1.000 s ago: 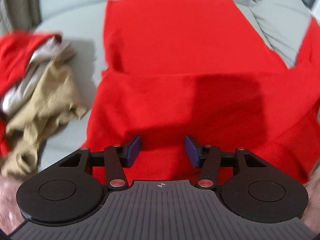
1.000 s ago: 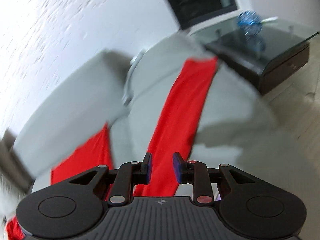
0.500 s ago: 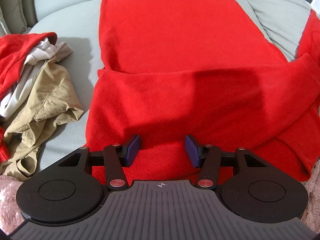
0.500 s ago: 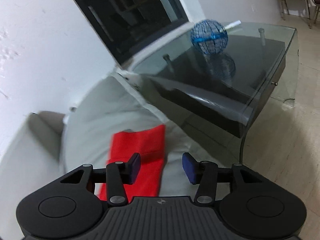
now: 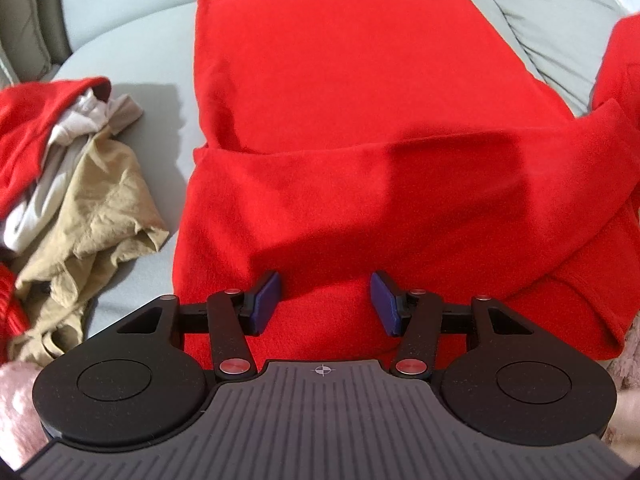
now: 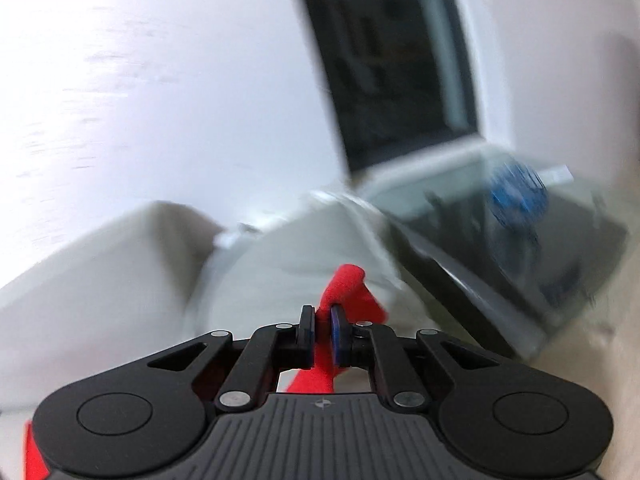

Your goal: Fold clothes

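A red garment (image 5: 344, 128) lies spread on the grey sofa seat (image 5: 132, 40), with one sleeve folded across its near part. My left gripper (image 5: 325, 307) hovers over the garment's near edge, jaws apart, nothing between the blue pads. In the blurred right wrist view my right gripper (image 6: 322, 335) is closing its jaws on a bunched end of the red garment (image 6: 346, 288), which sticks up beyond the pads and hangs below them, lifted off the sofa.
A heap of tan, white and red clothes (image 5: 76, 196) lies on the seat to the left. A grey cushion (image 5: 560, 28) sits at the back right. Beyond the sofa stands a glass-topped dark table (image 6: 520, 240) with a blue wire ball (image 6: 516, 196).
The right gripper opened over the red sleeve end, then closed on it and lifted it; its view swung up and blurred. The left gripper stayed over the garment's near edge.
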`<action>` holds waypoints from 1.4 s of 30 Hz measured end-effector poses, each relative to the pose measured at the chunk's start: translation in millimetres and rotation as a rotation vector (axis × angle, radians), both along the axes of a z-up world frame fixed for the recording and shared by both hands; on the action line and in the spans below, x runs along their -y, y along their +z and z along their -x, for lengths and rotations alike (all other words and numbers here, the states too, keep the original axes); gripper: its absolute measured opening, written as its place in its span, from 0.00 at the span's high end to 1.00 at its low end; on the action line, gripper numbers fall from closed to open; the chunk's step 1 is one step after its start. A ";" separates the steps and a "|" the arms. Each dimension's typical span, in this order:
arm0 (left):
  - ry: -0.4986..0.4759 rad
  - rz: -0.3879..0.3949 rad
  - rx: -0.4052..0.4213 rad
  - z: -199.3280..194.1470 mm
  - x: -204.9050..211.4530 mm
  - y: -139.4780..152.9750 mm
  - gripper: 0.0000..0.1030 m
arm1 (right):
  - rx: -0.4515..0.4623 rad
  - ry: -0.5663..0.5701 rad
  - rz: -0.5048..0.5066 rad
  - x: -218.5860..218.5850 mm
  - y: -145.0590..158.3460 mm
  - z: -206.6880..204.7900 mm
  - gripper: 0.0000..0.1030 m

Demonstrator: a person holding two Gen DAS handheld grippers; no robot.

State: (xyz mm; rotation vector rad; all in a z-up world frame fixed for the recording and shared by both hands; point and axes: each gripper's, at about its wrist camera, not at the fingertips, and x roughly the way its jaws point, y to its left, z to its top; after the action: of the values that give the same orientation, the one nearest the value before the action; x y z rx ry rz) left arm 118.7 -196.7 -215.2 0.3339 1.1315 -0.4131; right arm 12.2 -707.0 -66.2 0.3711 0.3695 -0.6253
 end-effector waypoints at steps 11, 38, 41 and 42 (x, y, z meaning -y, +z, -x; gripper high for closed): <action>0.034 0.194 0.187 29.7 -39.8 85.6 0.46 | -0.055 0.391 0.334 -238.4 67.7 19.4 0.92; 0.404 0.303 0.094 41.8 -187.0 48.4 0.46 | -0.426 0.751 0.089 -475.7 -55.5 -46.9 0.92; 0.394 0.295 0.095 42.6 -186.1 47.8 0.45 | -0.441 0.867 0.074 -505.1 -63.4 -60.4 0.90; 0.390 0.290 0.095 43.0 -185.4 47.5 0.45 | -0.460 0.900 0.064 -512.0 -68.4 -64.6 0.89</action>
State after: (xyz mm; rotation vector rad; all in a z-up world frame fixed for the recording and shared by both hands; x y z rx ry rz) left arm 75.7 -11.2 -167.7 -0.1207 0.9989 -0.2083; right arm 76.8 -195.0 -134.6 -0.0307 0.8856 0.1754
